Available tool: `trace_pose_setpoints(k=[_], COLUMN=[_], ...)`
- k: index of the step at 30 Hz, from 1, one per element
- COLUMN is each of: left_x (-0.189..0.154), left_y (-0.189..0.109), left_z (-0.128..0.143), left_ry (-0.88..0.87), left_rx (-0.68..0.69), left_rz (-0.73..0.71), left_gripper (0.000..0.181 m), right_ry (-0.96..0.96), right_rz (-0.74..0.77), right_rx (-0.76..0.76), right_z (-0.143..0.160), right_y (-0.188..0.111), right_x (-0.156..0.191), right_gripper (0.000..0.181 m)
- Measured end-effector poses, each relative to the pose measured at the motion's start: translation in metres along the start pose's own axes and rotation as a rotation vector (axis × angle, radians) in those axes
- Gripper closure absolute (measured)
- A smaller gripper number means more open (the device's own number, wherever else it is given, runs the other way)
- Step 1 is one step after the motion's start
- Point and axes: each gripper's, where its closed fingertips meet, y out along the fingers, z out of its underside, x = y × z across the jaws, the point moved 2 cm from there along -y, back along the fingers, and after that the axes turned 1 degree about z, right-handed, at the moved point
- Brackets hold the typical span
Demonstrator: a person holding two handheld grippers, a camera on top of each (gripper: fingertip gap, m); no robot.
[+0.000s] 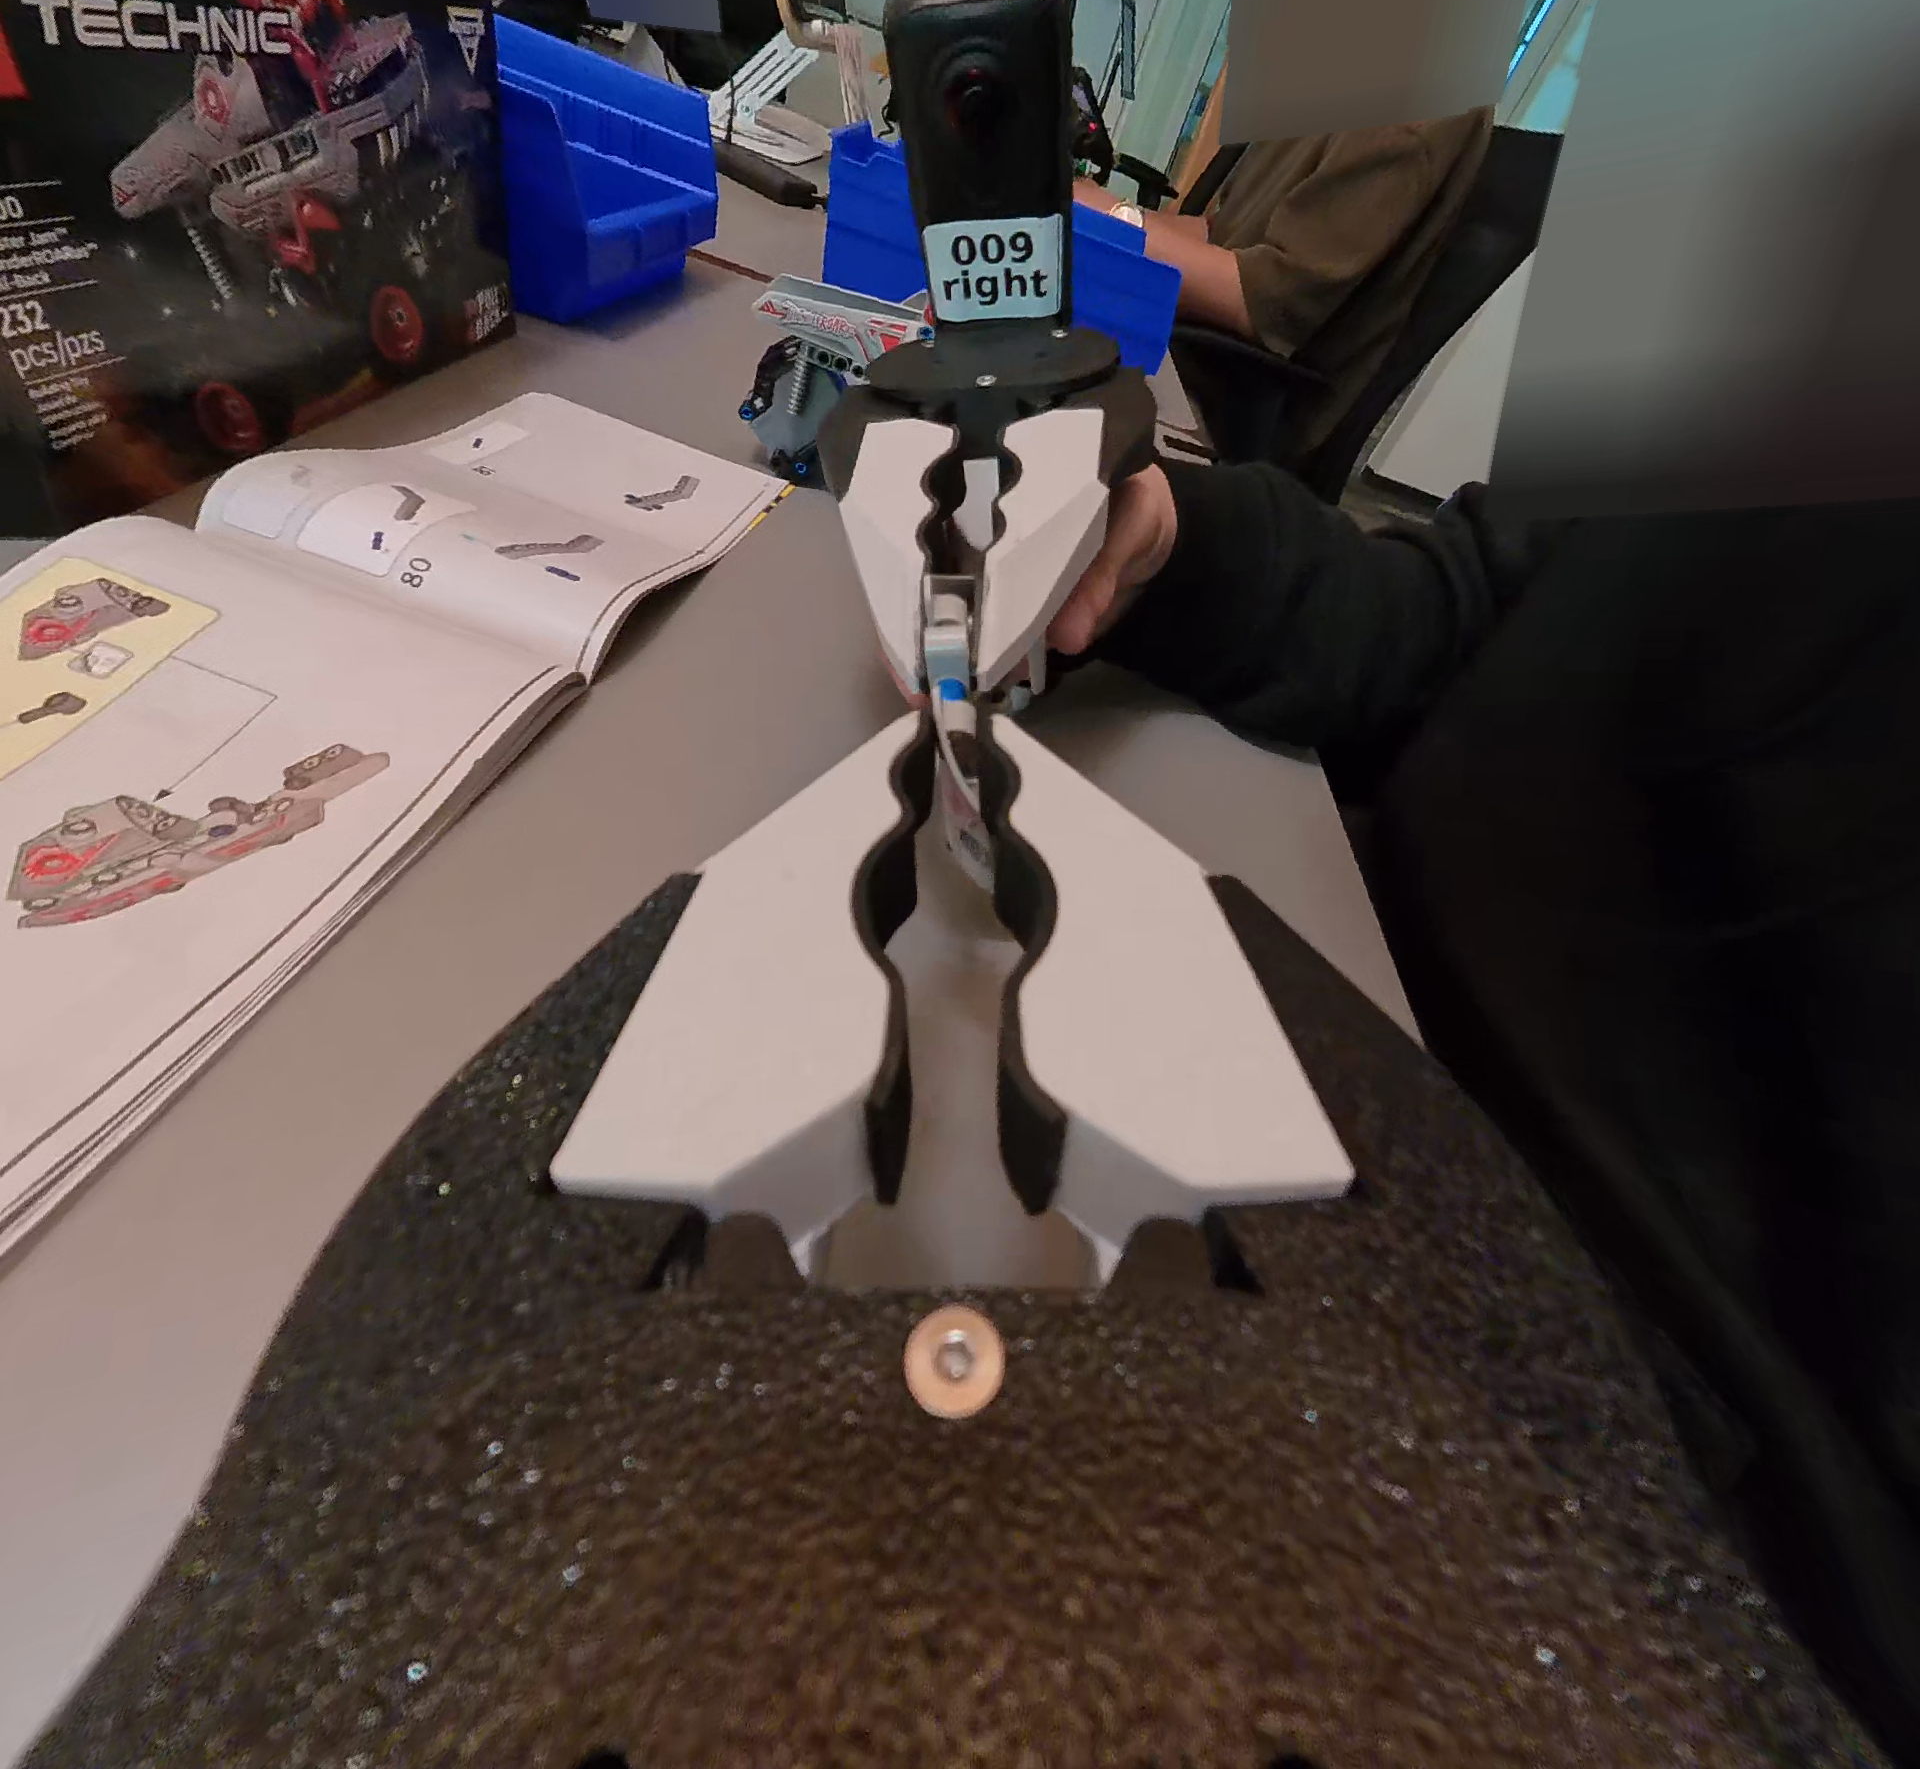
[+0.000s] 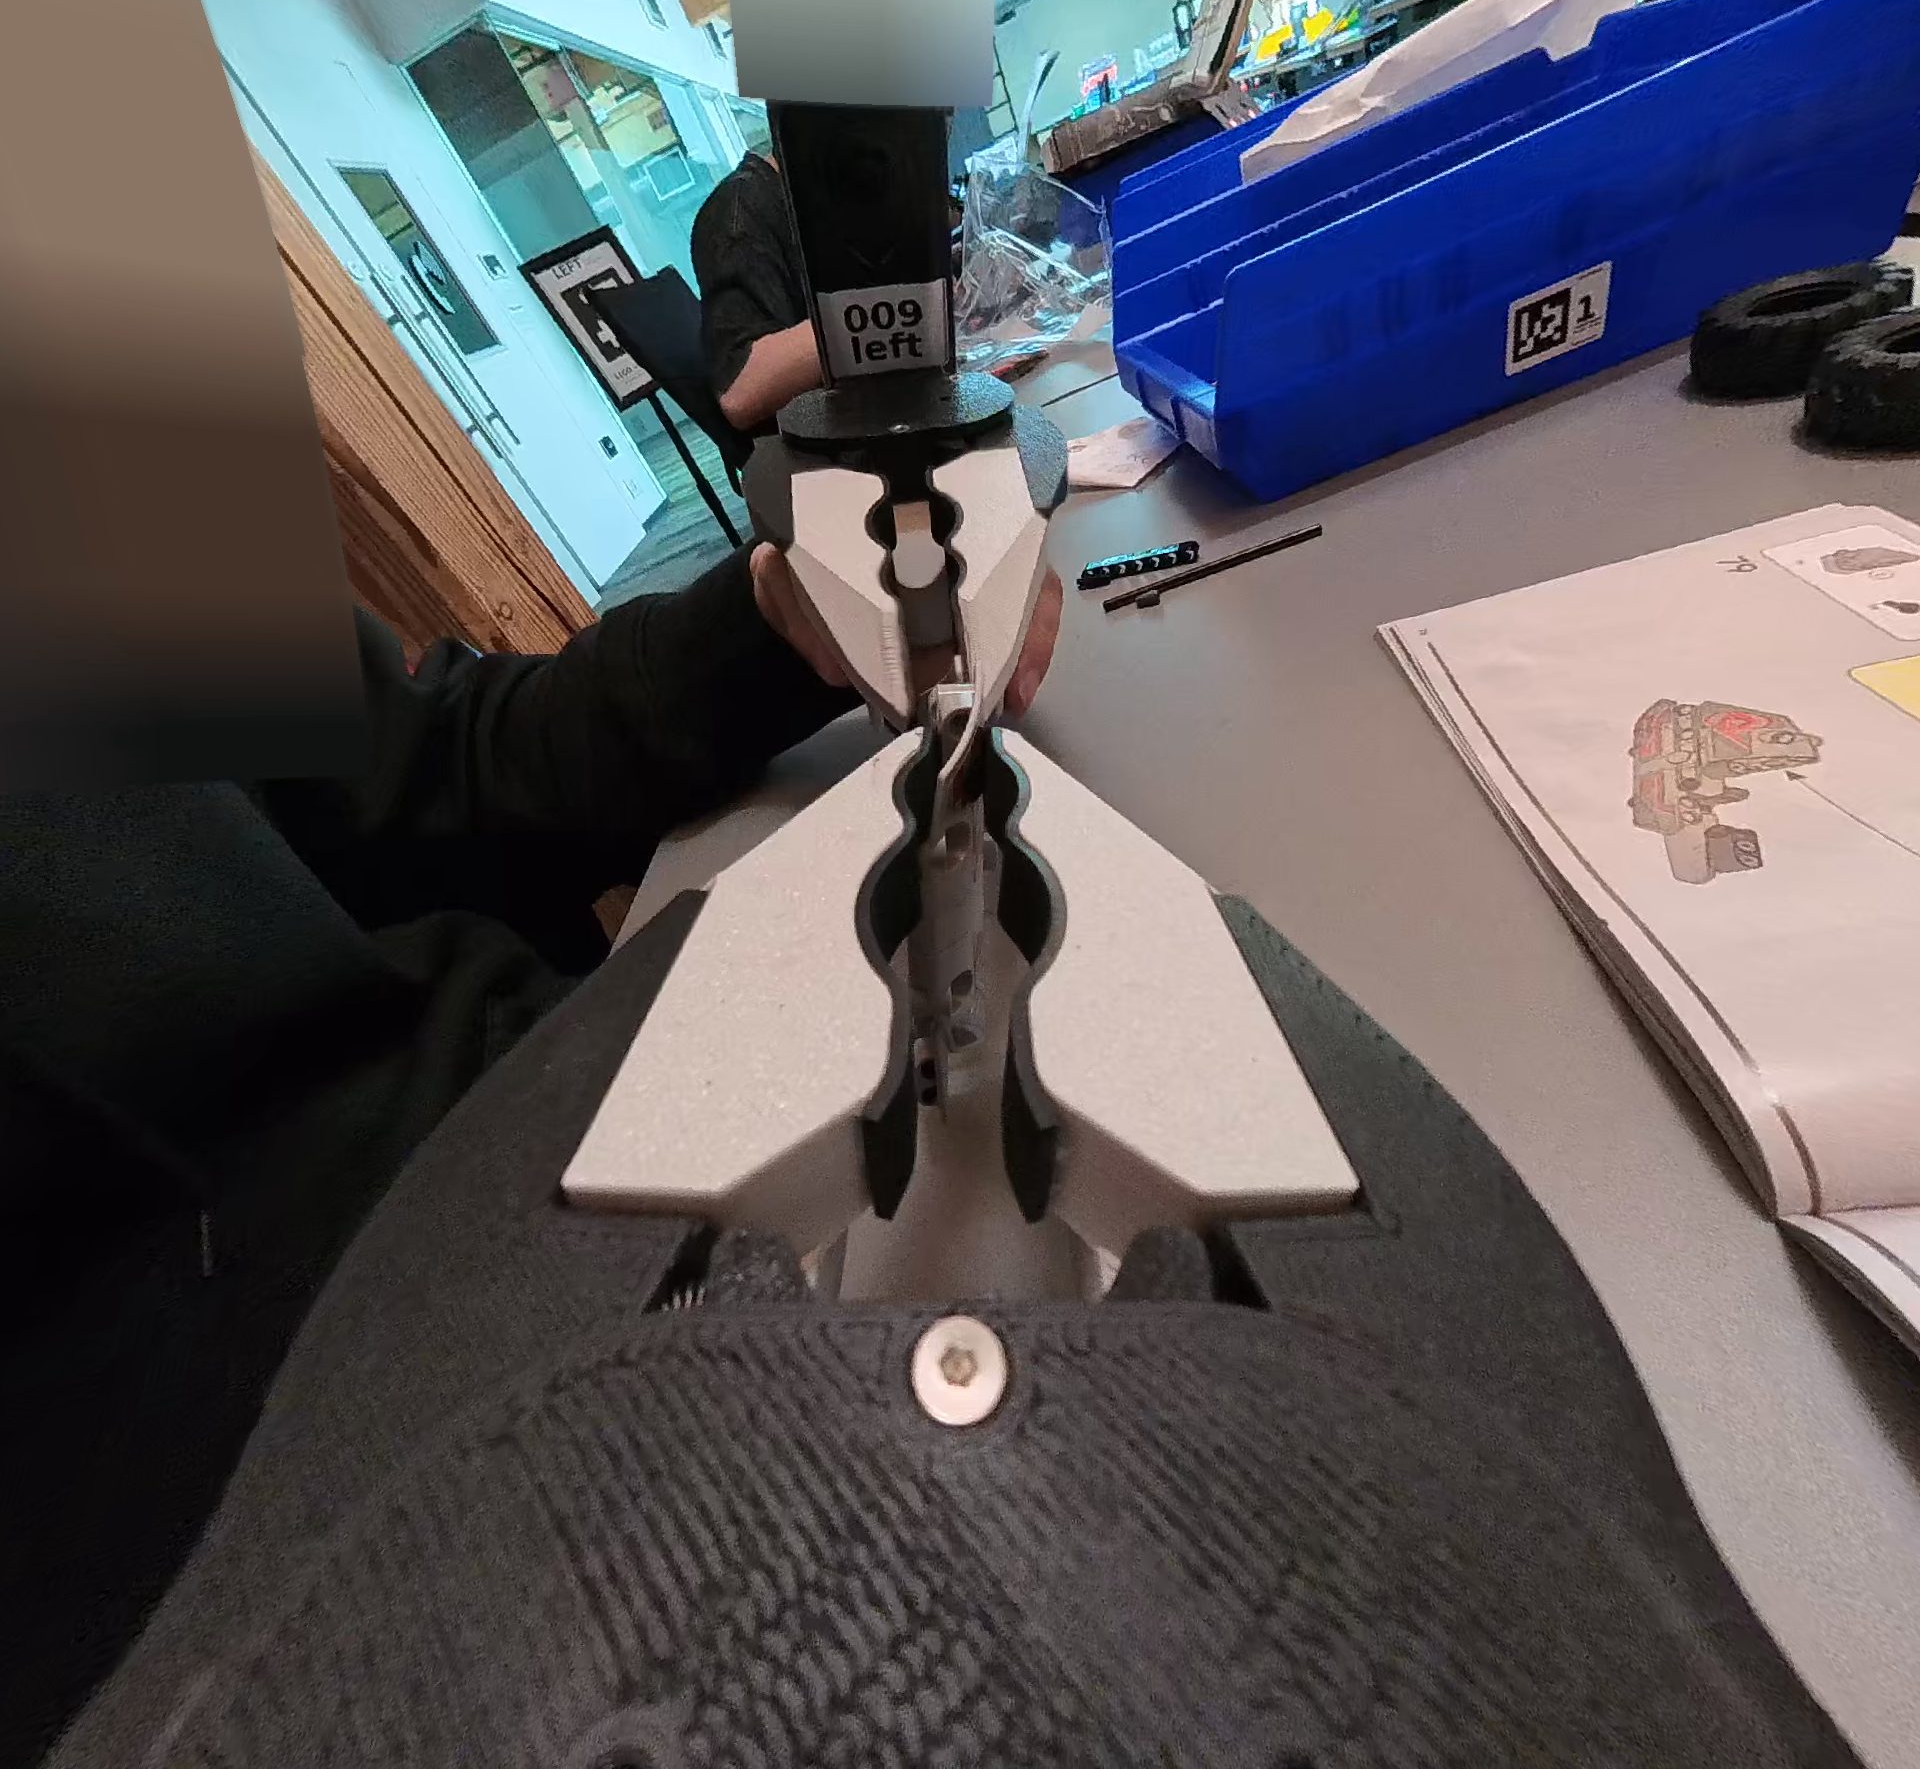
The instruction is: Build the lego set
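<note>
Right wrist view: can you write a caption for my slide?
Two grippers meet tip to tip over the grey table, the right gripper shut on a grey lego piece.

surface: grey table | on it: open manual, blue bins, 2 black tyres, set box

At frame centre the left gripper pinches a thin white lego piece between nearly closed fingers. Just above, the right gripper faces it tip to tip, closed on a grey piece. An open instruction booklet lies at left, the set box upper left.
</note>
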Motion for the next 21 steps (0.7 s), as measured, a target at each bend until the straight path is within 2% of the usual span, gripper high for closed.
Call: trace_pose_setpoints(k=[11,21], left_x=[-0.0011,0.0015], left_y=[0.0011,-0.0013], left_z=[0.0035,0.0044], left_ry=[0.013,-0.006], left_rx=[0.032,0.034], left_rz=[0.002,-0.007], left_gripper=[0.177,0.176], right_ry=[-0.006,-0.016], right_rz=[-0.027,0.022], right_rx=[-0.007,-0.008], right_z=[-0.0008,-0.0006], right_y=[0.0012,0.0043], right_x=[0.0037,0.0012], right_gripper=[0.175,0.175])
